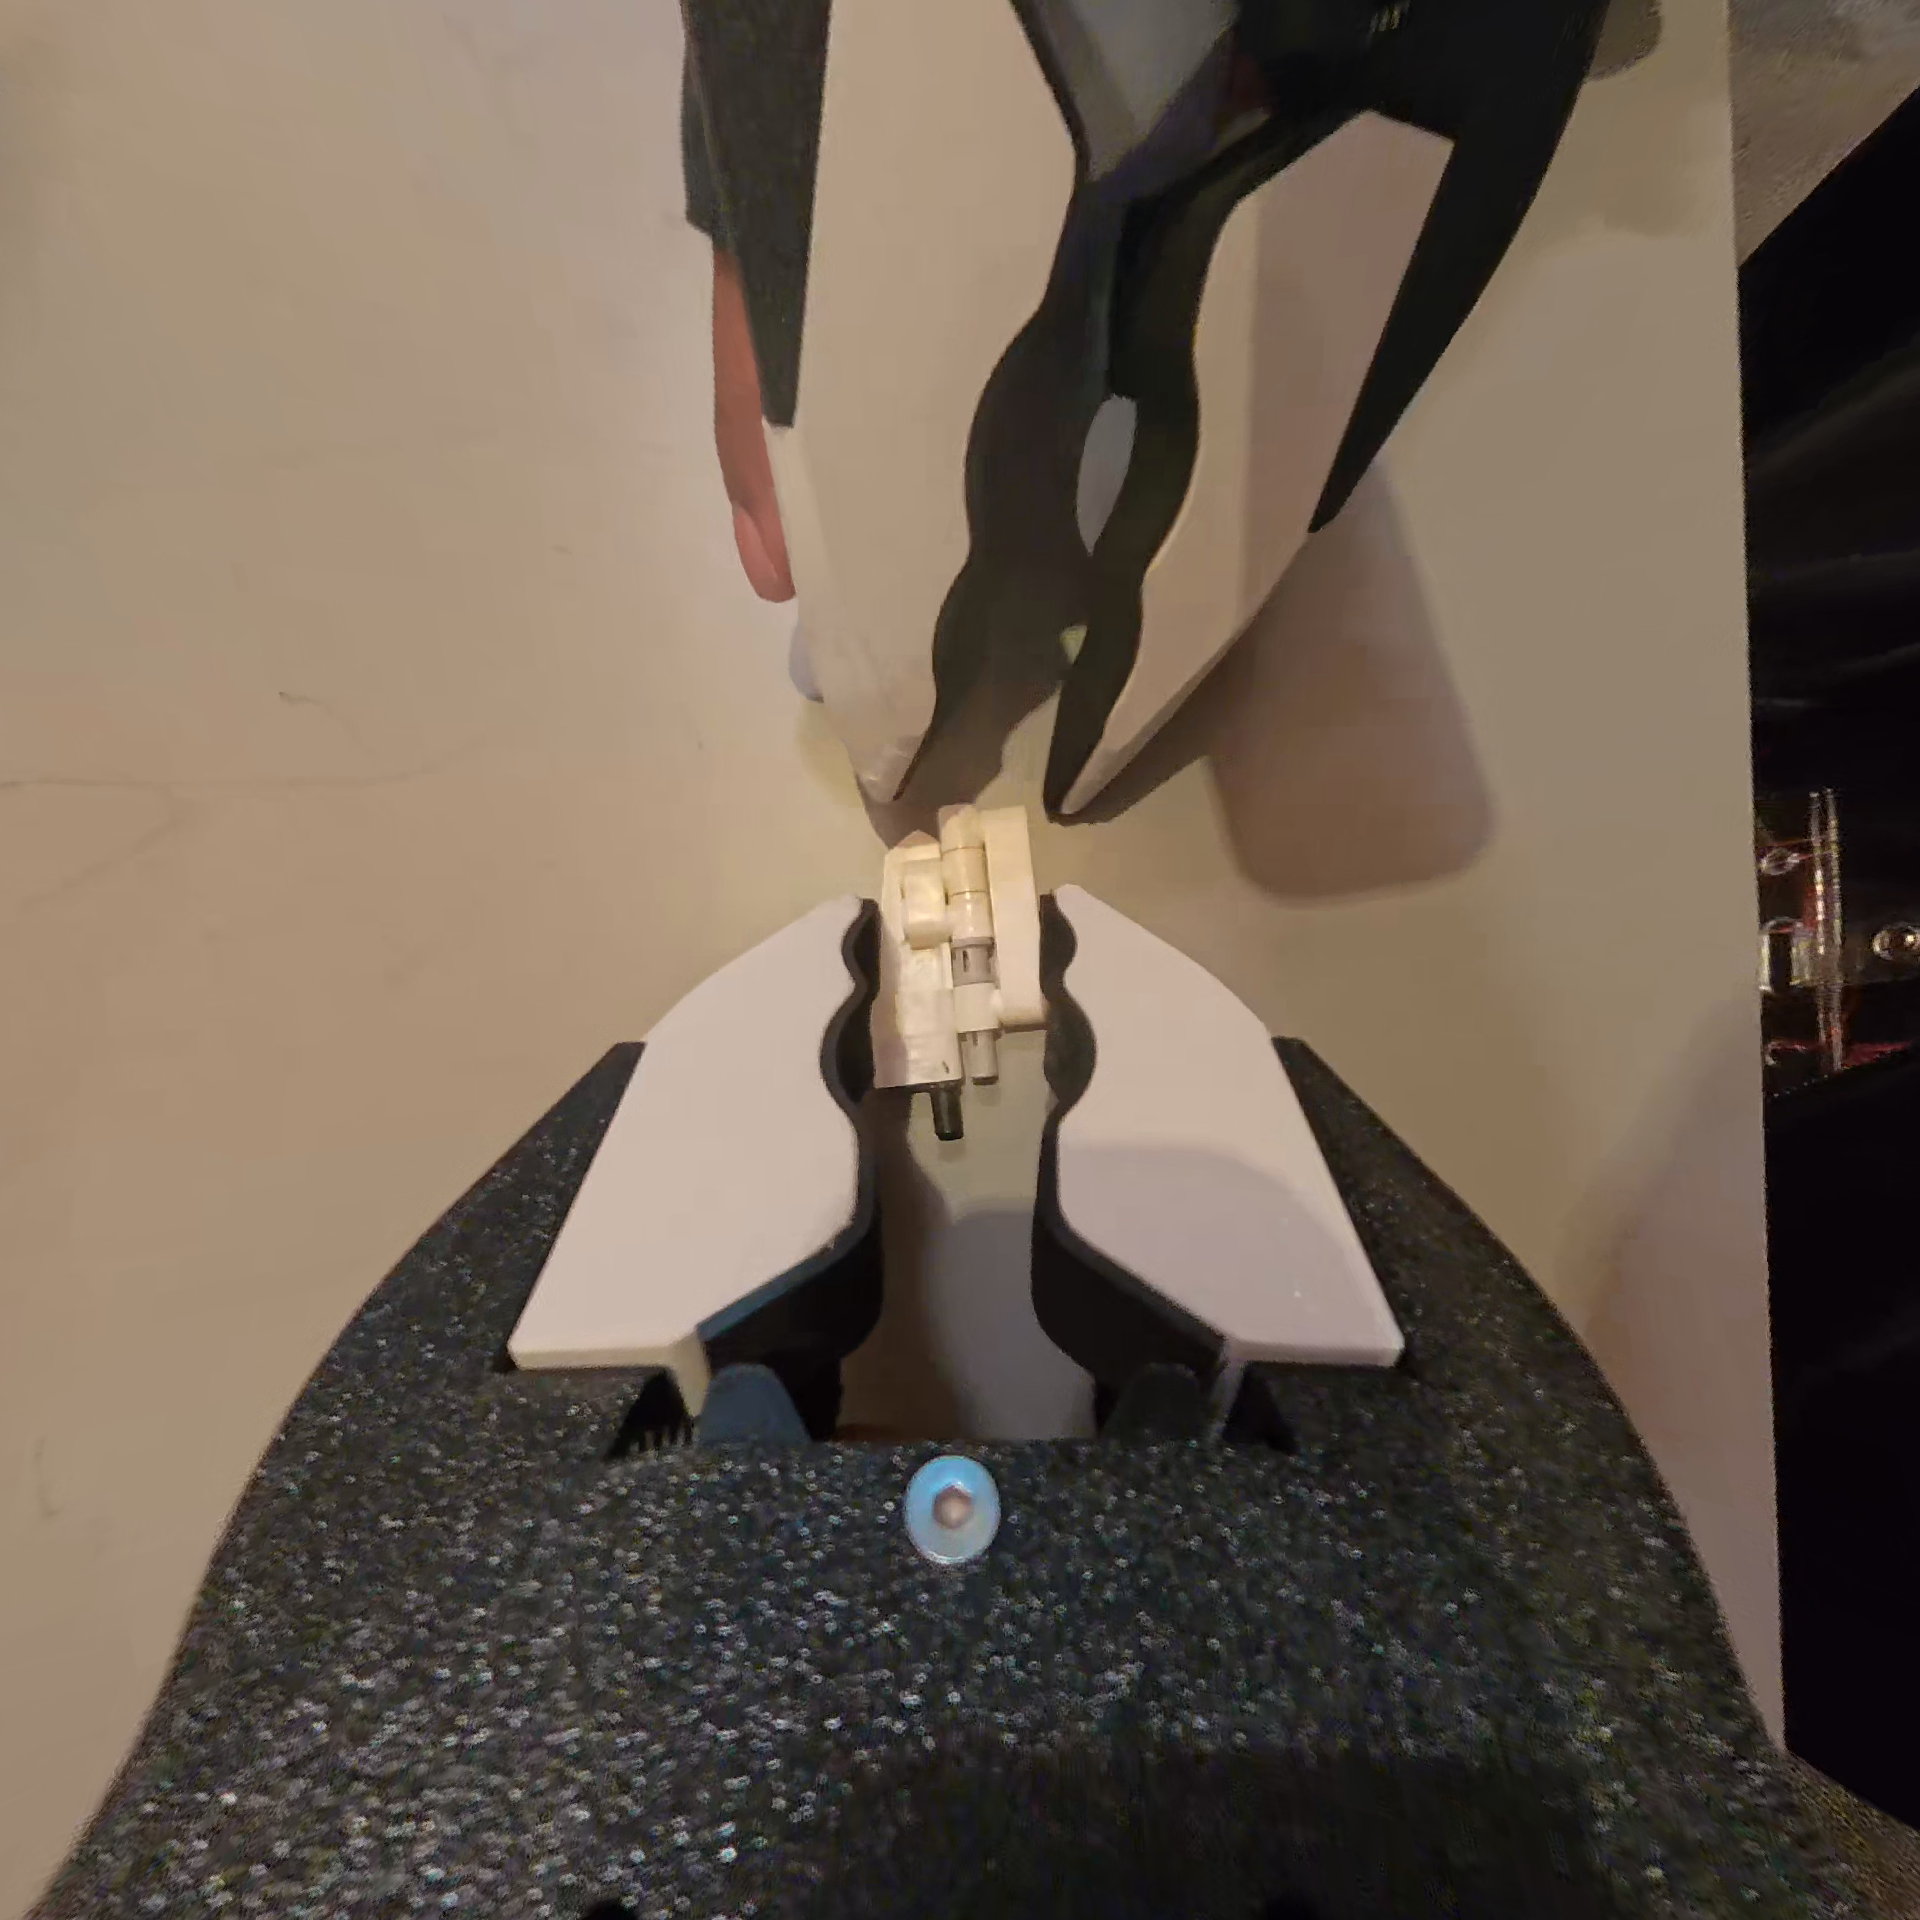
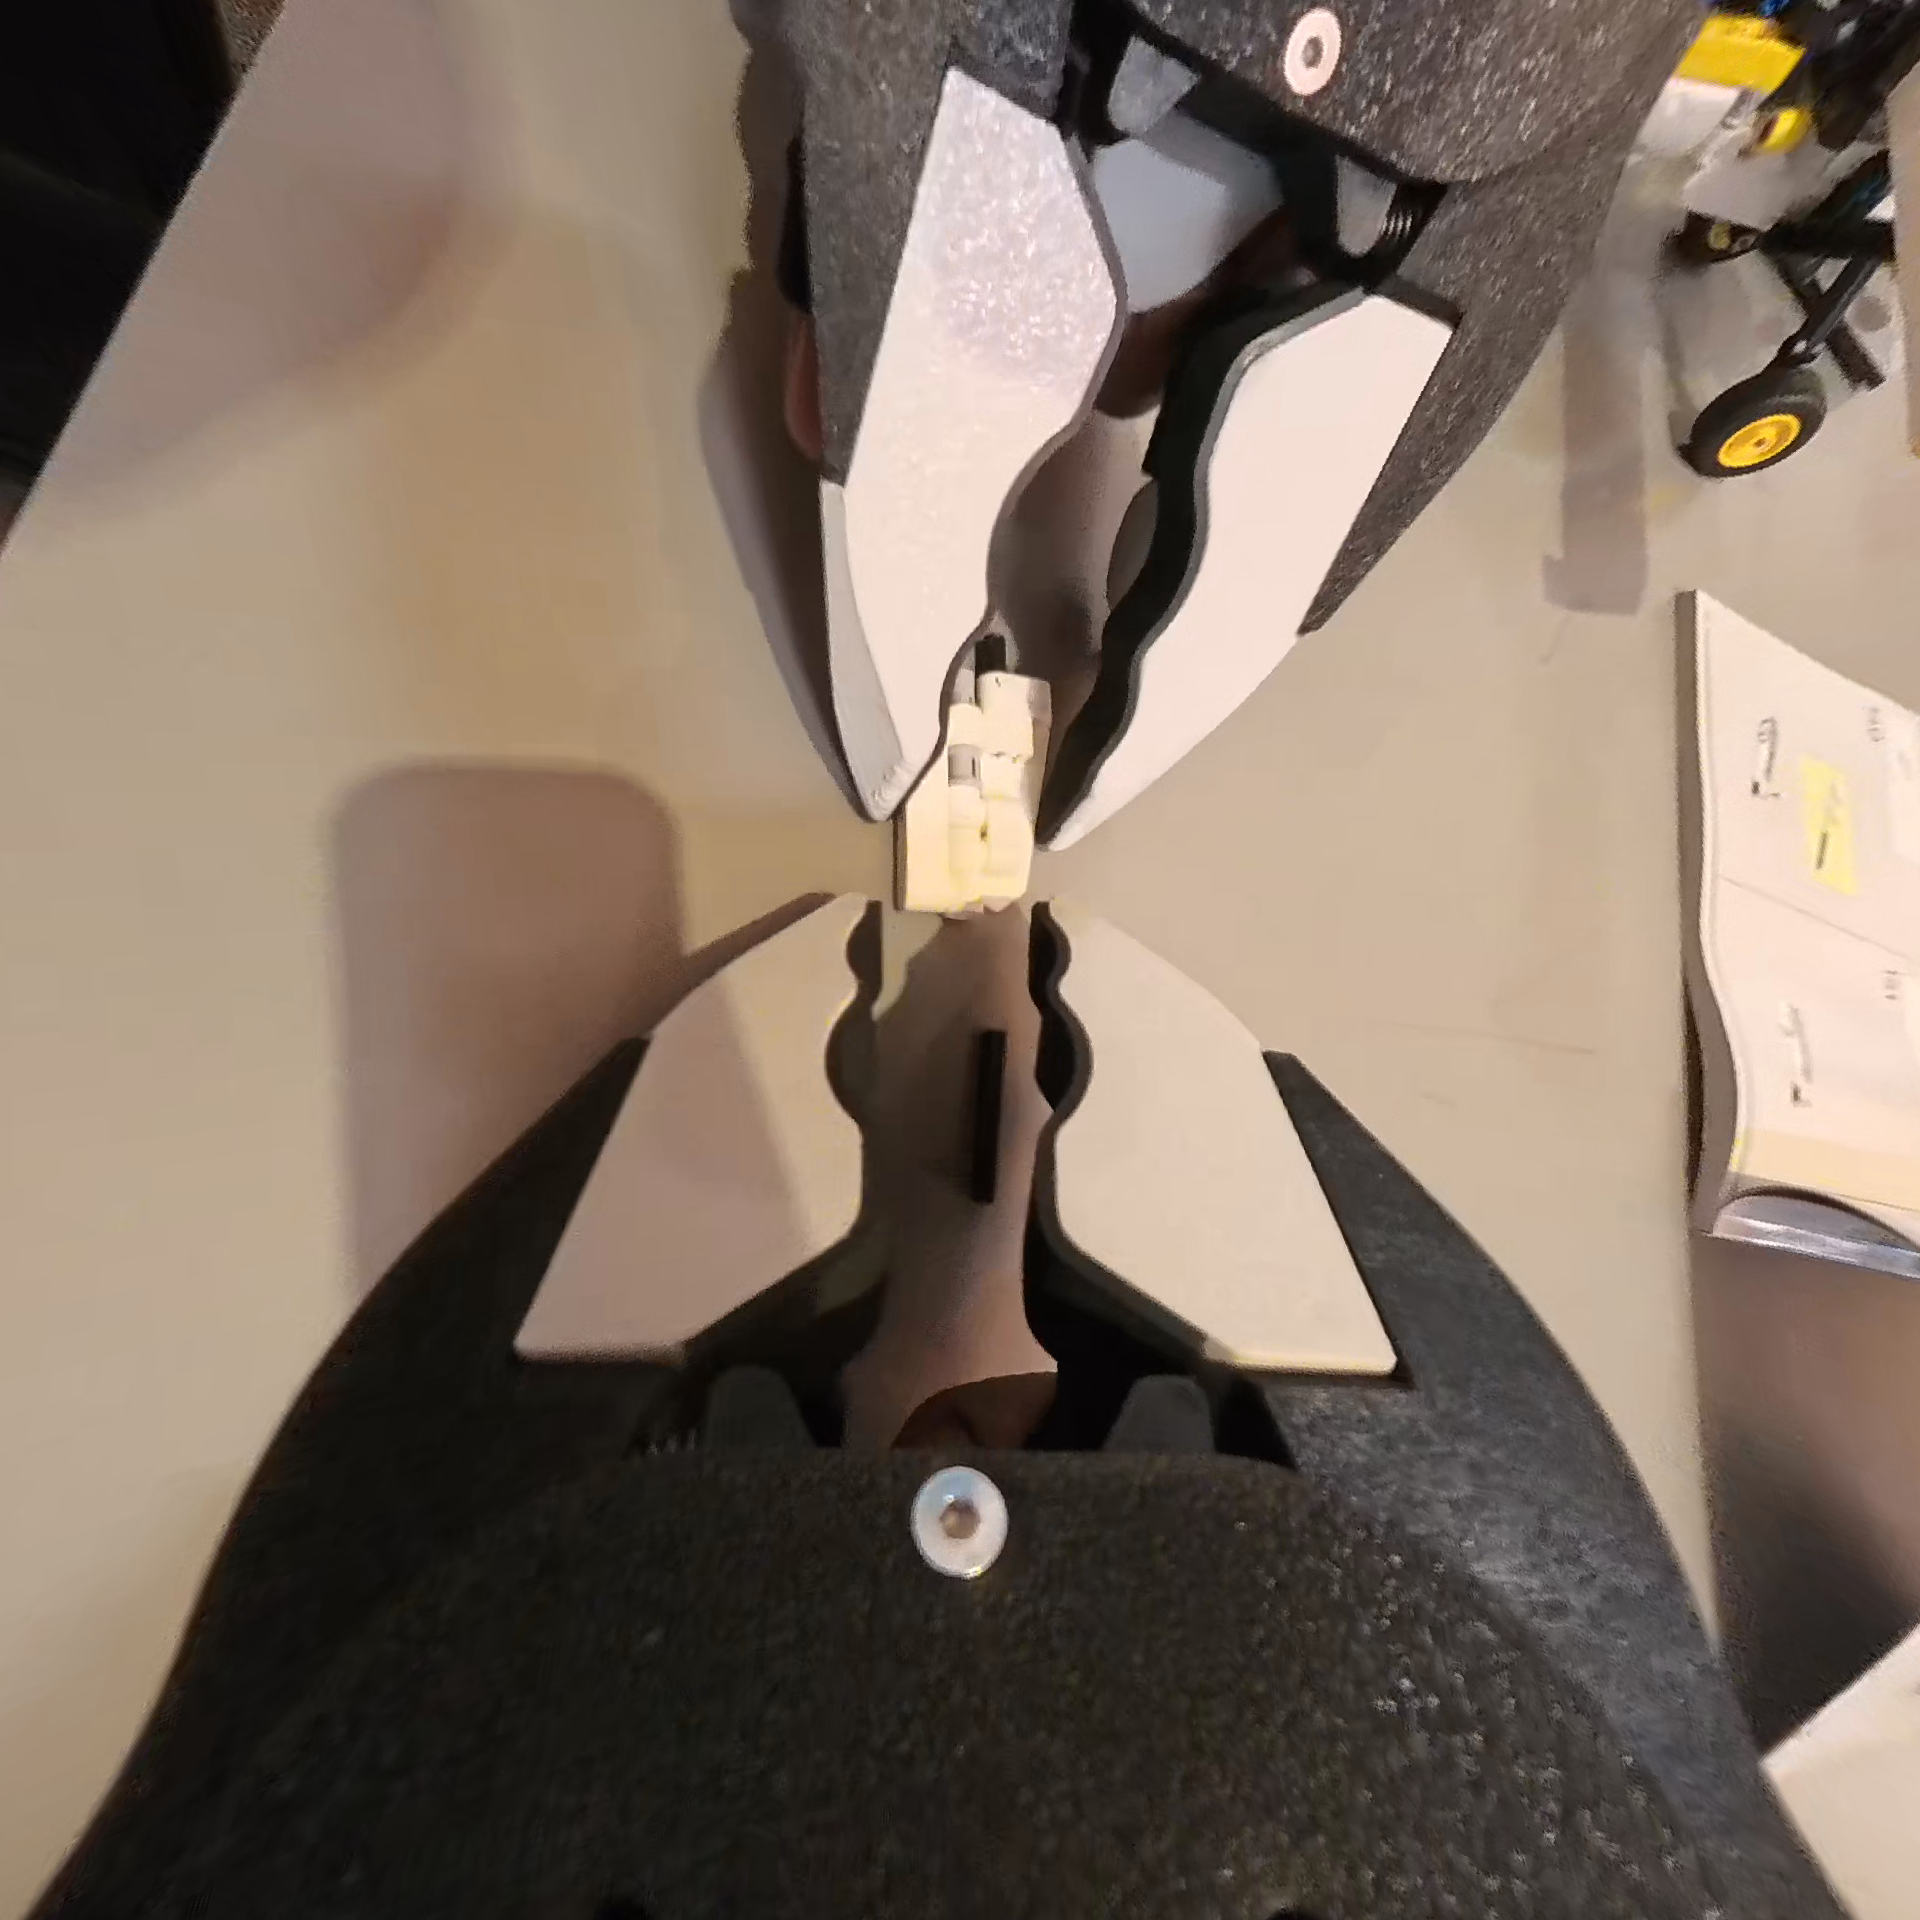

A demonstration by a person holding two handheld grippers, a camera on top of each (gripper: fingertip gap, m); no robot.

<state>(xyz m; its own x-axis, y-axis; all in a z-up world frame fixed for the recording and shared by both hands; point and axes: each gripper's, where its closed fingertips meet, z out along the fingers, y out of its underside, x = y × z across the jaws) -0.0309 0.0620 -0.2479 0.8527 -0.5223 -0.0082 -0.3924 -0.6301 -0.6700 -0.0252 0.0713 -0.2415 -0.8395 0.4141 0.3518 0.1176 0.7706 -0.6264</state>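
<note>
My left gripper (image 1: 956,899) is shut on a small white assembly of plastic building parts (image 1: 961,935), with both pads pressed on its sides. A short black peg (image 1: 945,1122) sticks out of the assembly's near end. My right gripper (image 2: 951,914) is open and faces the left gripper (image 2: 966,831) tip to tip. The end of the assembly (image 2: 961,831) reaches just to the right gripper's fingertips, and its pads stand clear of it. A thin black rod (image 2: 982,1117) shows between the right fingers against the table, touching neither pad. The right gripper (image 1: 977,800) shows open in the left wrist view.
The table (image 2: 312,623) is pale beige. An open booklet (image 2: 1808,935) lies at the right edge. A toy vehicle with yellow-hubbed wheels (image 2: 1756,416) stands at the far right. A person's hand (image 1: 753,468) is behind the right gripper. The table's edge and a dark area (image 1: 1829,727) lie right. Only a small space, under 4 cm, lies between the two pairs of fingers.
</note>
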